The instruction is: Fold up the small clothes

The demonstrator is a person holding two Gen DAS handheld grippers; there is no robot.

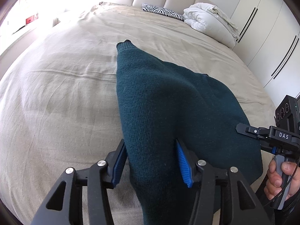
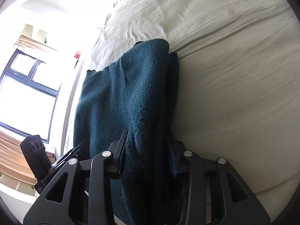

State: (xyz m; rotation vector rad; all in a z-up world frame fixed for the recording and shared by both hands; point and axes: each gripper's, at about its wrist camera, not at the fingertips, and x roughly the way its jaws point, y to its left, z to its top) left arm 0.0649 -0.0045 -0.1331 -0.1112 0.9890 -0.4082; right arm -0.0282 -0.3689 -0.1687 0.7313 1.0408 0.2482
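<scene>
My left gripper (image 1: 152, 161) is clamped on a bunched fold of the dark teal knitted sweater (image 1: 168, 101), its blue ribbed pads (image 1: 183, 165) pressing into the wool from either side. My right gripper (image 2: 148, 150) grips another gathered edge of the same sweater (image 2: 127, 97), the fabric packed thick between its black fingers. The garment hangs lifted from both grips and drapes down onto the beige wrinkled bedsheet (image 1: 56, 93), near the bed's middle. Its knit is dense and slightly fuzzy (the stitches show plainly up close), with a ribbed cuff or hem end (image 1: 123, 44) lying farthest out on the sheet. From the right wrist view the cloth looks doubled over, one layer lying on another. My right hand (image 1: 279, 180) shows at the edge, wrapped around the grey handle.
</scene>
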